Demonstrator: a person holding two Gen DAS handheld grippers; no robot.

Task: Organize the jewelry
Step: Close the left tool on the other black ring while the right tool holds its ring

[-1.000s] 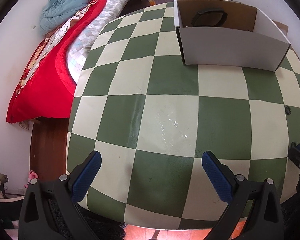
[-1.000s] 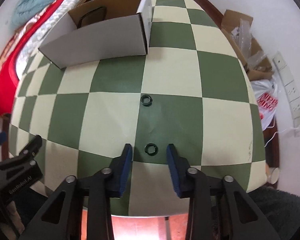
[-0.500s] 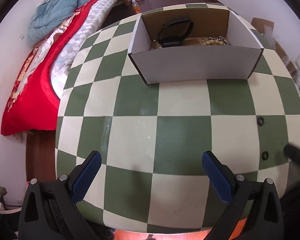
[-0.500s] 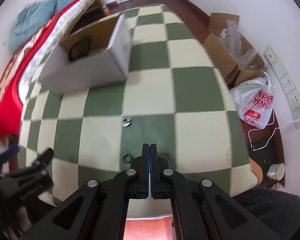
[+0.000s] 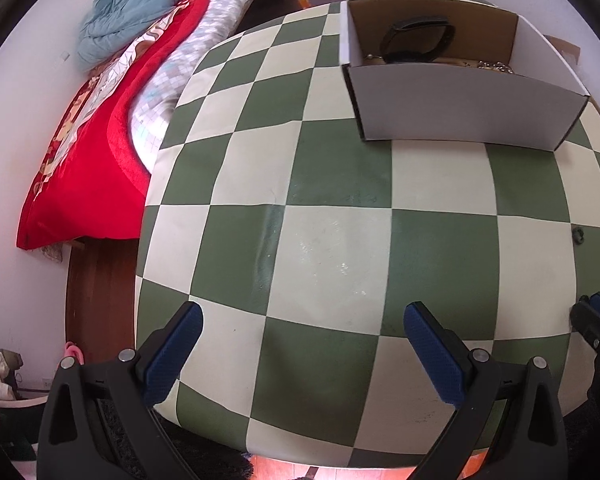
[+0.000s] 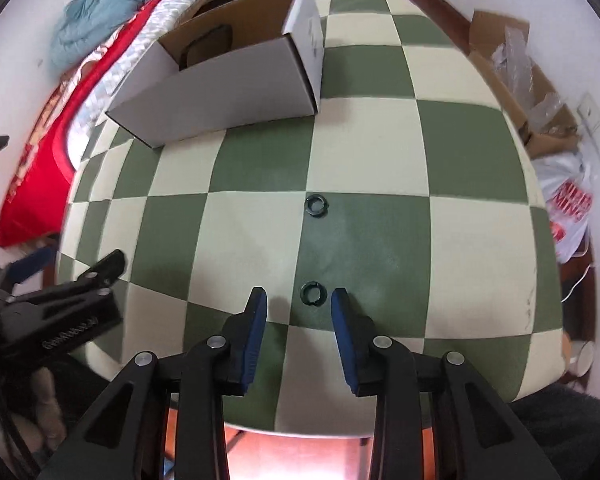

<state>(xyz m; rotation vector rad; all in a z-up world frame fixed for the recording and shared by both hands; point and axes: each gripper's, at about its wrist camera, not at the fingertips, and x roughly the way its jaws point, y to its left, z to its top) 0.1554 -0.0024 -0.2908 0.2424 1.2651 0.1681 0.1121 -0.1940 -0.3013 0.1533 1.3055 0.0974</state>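
Two small black rings lie on the green-and-cream checked table (image 6: 380, 168). The near ring (image 6: 313, 293) sits just ahead of my right gripper (image 6: 299, 304), between its open blue fingertips. The far ring (image 6: 317, 205) lies further ahead; it also shows in the left wrist view (image 5: 578, 234). My left gripper (image 5: 302, 340) is wide open and empty above the table's near left part. A white cardboard box (image 6: 228, 80) stands at the back; in the left wrist view this box (image 5: 460, 108) holds a black band (image 5: 418, 38) and a bead chain (image 5: 494, 66).
A bed with a red blanket (image 5: 88, 168) lies left of the table. Cardboard boxes (image 6: 516, 80) and a plastic bag (image 6: 572, 208) sit on the floor to the right. My left gripper's body (image 6: 60, 312) shows at the right view's left edge.
My right gripper was shut and raised half a second ago; it is now open and low around the near ring. The left gripper dropped back lower and stayed open.
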